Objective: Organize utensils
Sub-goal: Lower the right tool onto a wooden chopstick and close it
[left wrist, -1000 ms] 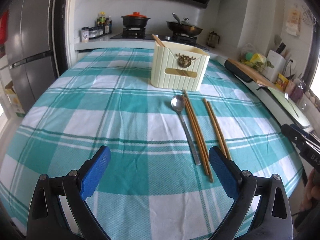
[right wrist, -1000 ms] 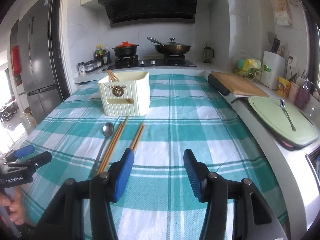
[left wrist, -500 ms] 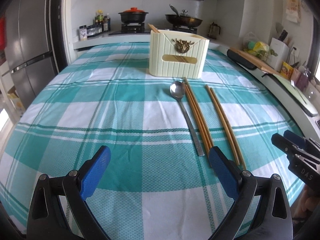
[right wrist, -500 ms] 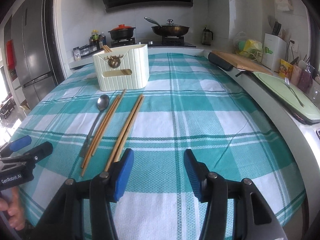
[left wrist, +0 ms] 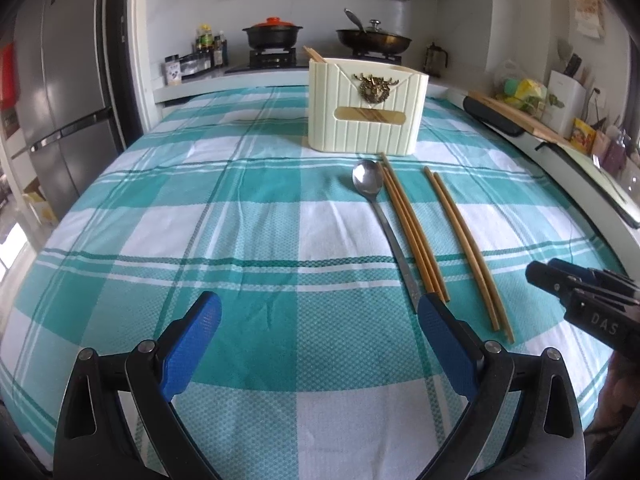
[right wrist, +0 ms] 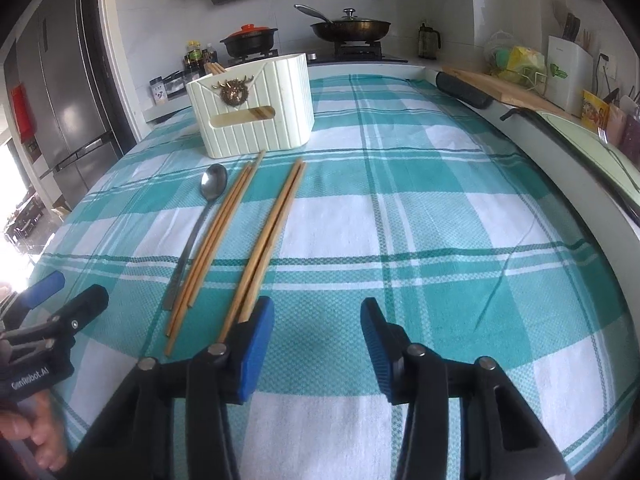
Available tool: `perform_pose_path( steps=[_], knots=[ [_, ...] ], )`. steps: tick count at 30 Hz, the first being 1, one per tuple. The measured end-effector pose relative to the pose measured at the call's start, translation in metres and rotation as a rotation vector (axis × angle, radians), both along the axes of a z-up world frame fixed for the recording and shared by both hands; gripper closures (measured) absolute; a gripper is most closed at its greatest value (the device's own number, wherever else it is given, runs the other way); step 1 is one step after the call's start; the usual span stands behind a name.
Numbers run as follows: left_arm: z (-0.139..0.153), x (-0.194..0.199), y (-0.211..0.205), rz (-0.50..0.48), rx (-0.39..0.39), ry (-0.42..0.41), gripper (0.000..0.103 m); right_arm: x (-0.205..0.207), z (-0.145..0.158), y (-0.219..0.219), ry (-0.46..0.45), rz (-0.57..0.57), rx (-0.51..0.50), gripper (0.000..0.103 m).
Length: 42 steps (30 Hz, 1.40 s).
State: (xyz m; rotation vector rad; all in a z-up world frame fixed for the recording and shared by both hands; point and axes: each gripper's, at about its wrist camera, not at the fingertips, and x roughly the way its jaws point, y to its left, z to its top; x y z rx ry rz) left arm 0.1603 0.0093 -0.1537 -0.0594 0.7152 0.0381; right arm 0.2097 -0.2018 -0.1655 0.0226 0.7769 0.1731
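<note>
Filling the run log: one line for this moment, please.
stage: approach | right tongs: closing, nothing between pads, beside right chopstick pair | left tongs: open, empty | spoon, chopsticks on cloth | holder: chopsticks inside

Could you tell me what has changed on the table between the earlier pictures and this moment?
The right gripper has come down and forward toward the near ends of the right-hand pair of chopsticks, and its jaws are closing with nothing between them yet. The left gripper has barely moved, jaws open. The spoon, the other pair of chopsticks and the cream holder lie where they were.
</note>
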Motion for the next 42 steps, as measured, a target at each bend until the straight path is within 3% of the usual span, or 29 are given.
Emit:
perform_pose_path(
  steps=[8,15,22,26,33,38,42],
  knots=[
    [-0.001,-0.001,0.006,0.012,-0.005,0.002,0.004,0.042,-0.007,0.025,0.069,0.075,0.043,0.085],
    [-0.006,0.0,0.012,0.029,-0.017,0.013,0.004,0.063,-0.015,0.039,0.123,0.08,-0.028,0.094],
    [-0.01,0.006,0.01,0.017,-0.02,0.035,0.004,0.076,-0.014,0.047,0.111,0.081,-0.09,0.094],
    [-0.009,0.011,0.014,0.013,-0.033,0.042,0.004,0.076,-0.014,0.034,0.106,0.01,-0.091,0.097],
    [0.003,0.057,0.007,-0.035,-0.059,0.054,0.004,0.059,-0.013,0.013,0.108,-0.05,-0.11,0.097],
    [-0.005,0.101,-0.012,-0.051,-0.016,0.086,0.004,0.053,-0.013,0.005,0.1,-0.064,-0.079,0.095],
    [-0.023,0.122,-0.023,-0.026,0.081,0.147,0.004,0.052,-0.013,0.002,0.098,-0.061,-0.068,0.095]
  ],
)
